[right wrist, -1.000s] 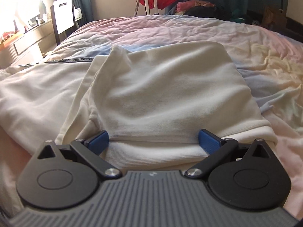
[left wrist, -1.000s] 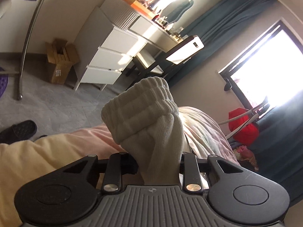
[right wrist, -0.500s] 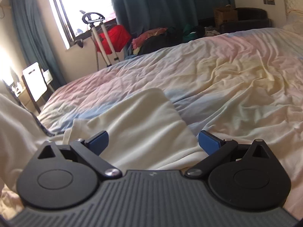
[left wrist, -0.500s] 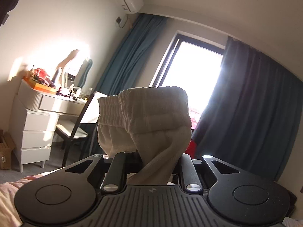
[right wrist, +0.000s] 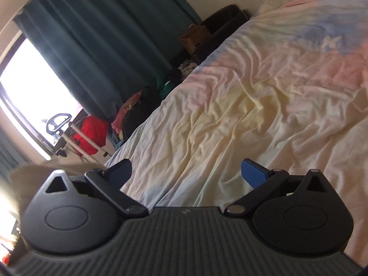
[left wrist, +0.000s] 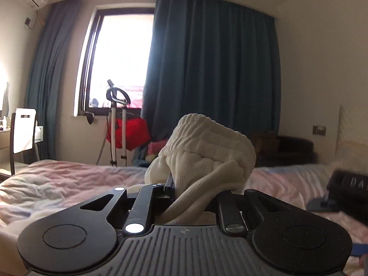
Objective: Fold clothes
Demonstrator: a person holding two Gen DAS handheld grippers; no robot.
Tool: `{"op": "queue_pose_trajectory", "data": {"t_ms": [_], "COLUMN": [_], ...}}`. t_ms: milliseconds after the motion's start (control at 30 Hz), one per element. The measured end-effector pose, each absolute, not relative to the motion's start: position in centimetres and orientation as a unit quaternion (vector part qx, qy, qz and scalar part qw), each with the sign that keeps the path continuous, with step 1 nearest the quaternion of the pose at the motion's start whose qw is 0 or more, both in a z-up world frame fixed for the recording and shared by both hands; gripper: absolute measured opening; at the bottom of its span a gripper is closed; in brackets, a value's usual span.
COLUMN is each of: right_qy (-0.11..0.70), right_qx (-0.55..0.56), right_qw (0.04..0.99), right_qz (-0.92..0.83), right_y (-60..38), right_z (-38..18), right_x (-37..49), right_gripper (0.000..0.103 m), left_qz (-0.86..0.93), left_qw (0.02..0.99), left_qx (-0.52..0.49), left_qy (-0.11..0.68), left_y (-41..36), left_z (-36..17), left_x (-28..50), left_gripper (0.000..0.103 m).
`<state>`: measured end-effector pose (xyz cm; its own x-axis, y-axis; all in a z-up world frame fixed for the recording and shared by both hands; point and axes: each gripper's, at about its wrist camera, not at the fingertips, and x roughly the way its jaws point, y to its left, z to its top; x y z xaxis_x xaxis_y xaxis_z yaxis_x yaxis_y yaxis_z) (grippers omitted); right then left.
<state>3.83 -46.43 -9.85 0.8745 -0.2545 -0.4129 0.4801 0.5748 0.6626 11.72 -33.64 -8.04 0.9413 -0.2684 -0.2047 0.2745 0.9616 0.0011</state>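
L gripper (left wrist: pixel 193 195) pinches ribbed cream knit cuff (left wrist: pixel 207 151); fingertips prob hidden.

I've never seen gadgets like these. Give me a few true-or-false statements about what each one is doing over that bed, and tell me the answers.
1. The left gripper is clamped on a cream ribbed garment. True.
2. The right gripper holds a red shirt. False: its jaws stand wide apart with nothing between them.
3. The bed sheet is pastel and wrinkled. True.
4. The curtain fully covers the window. False: the window is uncovered and bright.
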Motion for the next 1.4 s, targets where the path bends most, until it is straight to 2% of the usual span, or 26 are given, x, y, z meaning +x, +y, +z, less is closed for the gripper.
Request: {"op": "queue_pose_trajectory", "data": {"t_ms": [33,133,233,267,300,467,633,667,967,1167,1400], "right_qy": [0.139,0.151,0.158,0.16,0.162,0.175,0.192,0.198,0.23,0.251,0.244], "right_qx": [0.422,0.454,0.47,0.477,0.485,0.519,0.517,0.513,0.465,0.472,0.5], "right_qw": [0.87,0.854,0.849,0.848,0.846,0.832,0.832,0.834,0.853,0.842,0.831], "right_qz": [-0.214,-0.203,-0.182,-0.168,-0.153,-0.092,-0.056,-0.05,-0.051,-0.074,0.001], "right_y": [-46.9,-47.6,-47.4,-47.3,-47.2,-46.2,-44.5,-44.1,-41.1,-40.7,-39.3], "right_z": [-10.4,-11.8,-12.3,-12.5,-12.7,-13.2,-13.0,-12.9,-12.5,-13.8,-14.7], "right_x": [3.8,4.2,4.7,4.9,5.2,5.7,6.0,6.1,5.0,4.6,5.1], "right_gripper": [0.103,0.103,0.103,0.103,0.103,0.103,0.103,0.103,0.103,0.103,0.103], "left_qz": [-0.147,-0.175,-0.198,-0.202,-0.205,-0.225,-0.224,-0.217,-0.182,-0.12,-0.082], "left_qw": [0.981,0.972,0.958,0.953,0.95,0.936,0.935,0.936,0.939,0.95,0.963], "left_qx": [0.027,0.056,0.114,0.131,0.142,0.184,0.203,0.212,0.243,0.225,0.126], "left_qy": [0.124,0.146,0.171,0.183,0.189,0.196,0.187,0.179,0.162,0.18,0.225], "left_y": [-34.4,-35.3,-33.5,-32.9,-31.4,-22.3,-16.0,-15.2,-12.4,-10.5,-6.9], "left_z": [-9.4,-11.2,-11.6,-11.8,-12.0,-11.9,-10.3,-10.1,-10.3,-11.1,-10.3], "left_x": [12.2,12.7,13.3,13.4,13.4,11.9,9.8,9.3,4.6,5.7,7.1], "left_gripper": [0.017,0.027,0.054,0.07,0.08,0.09,0.095,0.097,0.097,0.097,0.099]}}
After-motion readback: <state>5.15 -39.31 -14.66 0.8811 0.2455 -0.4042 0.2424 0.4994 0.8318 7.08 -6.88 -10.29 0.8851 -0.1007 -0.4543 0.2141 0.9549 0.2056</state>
